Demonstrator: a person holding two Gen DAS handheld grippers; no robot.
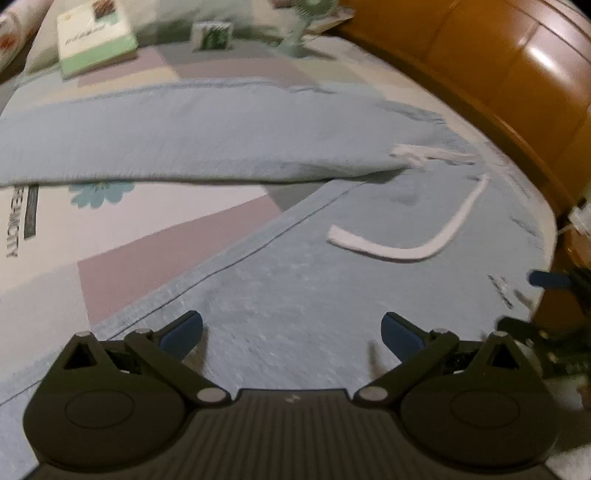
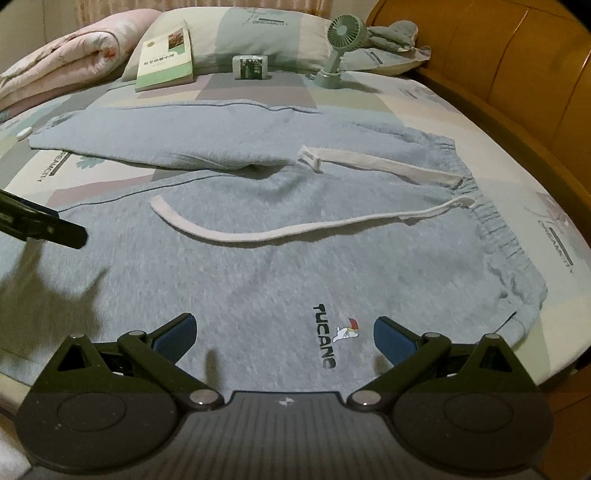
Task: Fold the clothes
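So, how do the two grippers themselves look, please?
Both look the same. The left gripper and the right gripper have a black ribbed body, round black side housings, angled black link arms with silver pins, and blue pads on the fingers. No cables or sleeves show.

Left claw (image 1: 291,330) and right claw (image 2: 284,332), both spread wide, empty, low and level.

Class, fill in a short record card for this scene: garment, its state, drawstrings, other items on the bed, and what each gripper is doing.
garment: light blue sweatpants with a printed logo
state: spread flat on the bed, legs apart, unfolded
drawstrings: two white cords lying loose on the fabric
other items: book, small green fan, small box, pink quilt
left gripper: open, empty, over a trouser leg
right gripper: open, empty, near the logo
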